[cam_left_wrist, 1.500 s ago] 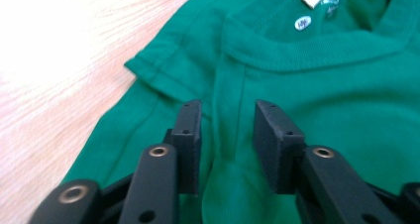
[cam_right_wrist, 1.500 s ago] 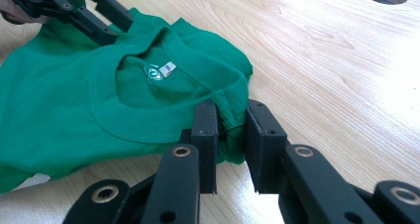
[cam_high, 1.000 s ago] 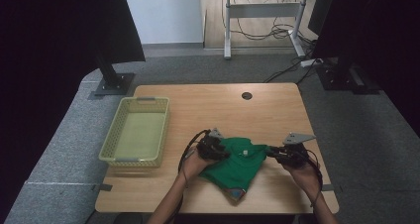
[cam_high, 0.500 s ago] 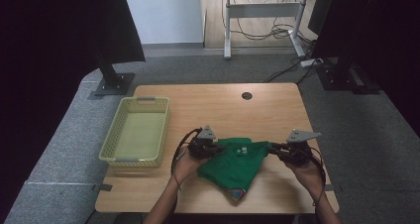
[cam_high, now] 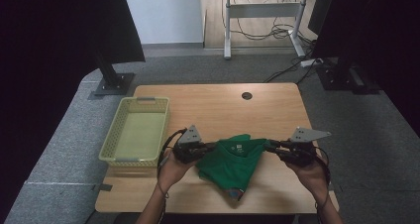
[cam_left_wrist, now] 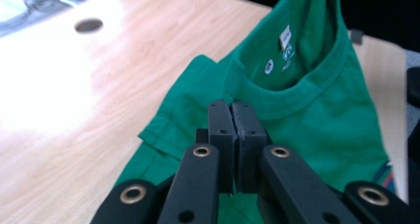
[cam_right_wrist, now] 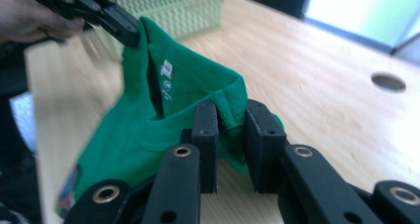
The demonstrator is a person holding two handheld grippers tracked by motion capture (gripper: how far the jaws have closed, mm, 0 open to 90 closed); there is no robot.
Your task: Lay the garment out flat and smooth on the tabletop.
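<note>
- the left tongs (cam_high: 210, 146) are clamped tight on the collar edge of the bright green cotton t-shirt (cam_high: 233, 164); in the left gripper view the two black pads meet with just a thin fold of fabric pinched between them. a bite that thin could slide out if the pull gets harder.
- the right tongs (cam_high: 270, 145) grasp the ribbed neckband on the other side; in the right gripper view a thicker bunch of collar sits between the pads, and the jaws stand apart around it. i think that bunch could creep loose under tension, since it is gathered, not flat.
- the t-shirt hangs stretched between both tongs above the near middle of the pale wooden worktop (cam_high: 218, 102), its lower hem and a coloured print still draped on the wood. if the hands rise unevenly, i'd expect the shirt to twist and hang crooked.
- both grips are on the neckline only, so the body of the shirt stays bunched; a sleeve could well fold under unseen.
- the pale yellow-green plastic basket (cam_high: 110, 147) stands just beside the left hand (cam_high: 174, 168); a wide swing that way might knock it or drag the hem across its rim.
- cables trail from each gripper near the cloth and could snag it.
</note>
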